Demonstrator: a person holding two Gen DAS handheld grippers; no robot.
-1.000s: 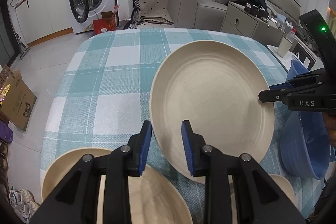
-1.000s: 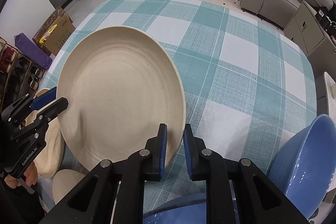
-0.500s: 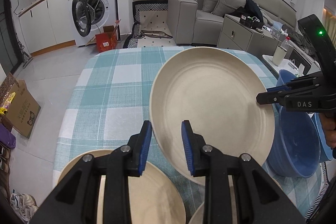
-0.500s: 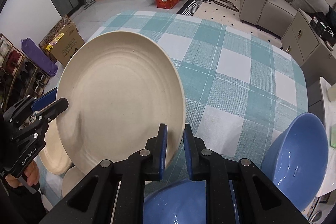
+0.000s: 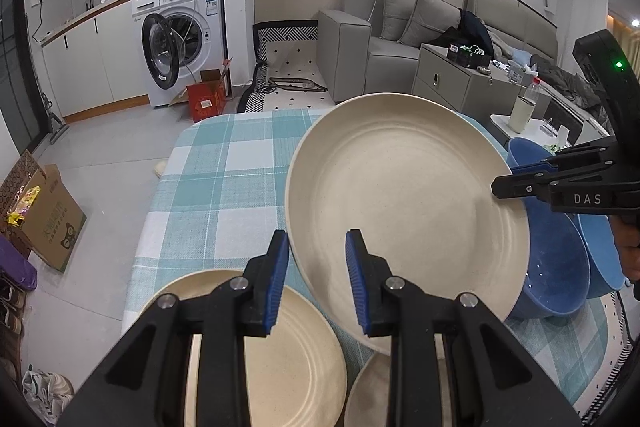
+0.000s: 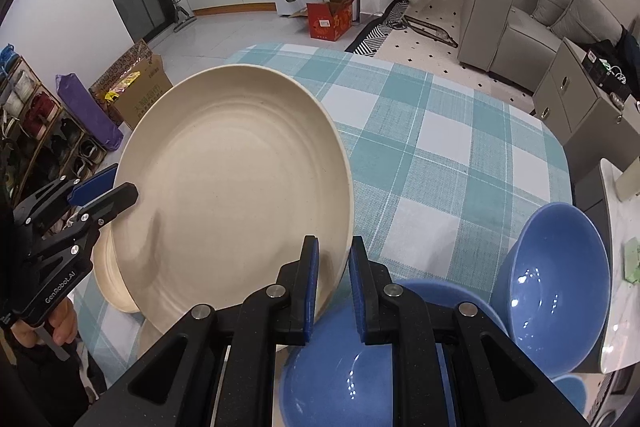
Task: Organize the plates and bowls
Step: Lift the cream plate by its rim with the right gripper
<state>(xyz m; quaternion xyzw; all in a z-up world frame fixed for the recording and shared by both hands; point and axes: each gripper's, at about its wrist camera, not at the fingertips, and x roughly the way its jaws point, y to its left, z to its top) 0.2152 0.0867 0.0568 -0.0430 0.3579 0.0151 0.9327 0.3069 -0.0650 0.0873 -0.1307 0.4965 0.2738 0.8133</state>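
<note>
A large cream plate (image 5: 404, 211) is held up off the checked tablecloth, tilted. Both grippers grip its rim from opposite sides. My left gripper (image 5: 316, 267) is shut on its near-left rim; my right gripper (image 6: 333, 269) is shut on its opposite rim. The plate also shows in the right wrist view (image 6: 232, 187). A second cream plate (image 5: 276, 355) lies on the table under my left gripper, and a smaller cream dish (image 5: 368, 395) lies beside it. Blue bowls (image 6: 556, 279) sit at the table's right end.
The table with a teal and white checked cloth (image 5: 224, 179) stretches ahead. A washing machine (image 5: 180, 39), a red box (image 5: 208, 99), a grey sofa (image 5: 400, 43) and a cardboard box (image 5: 48, 211) stand on the floor around it.
Both grippers have lifted the large cream plate higher off the table and tilted it more upright. More of the room shows behind it.
</note>
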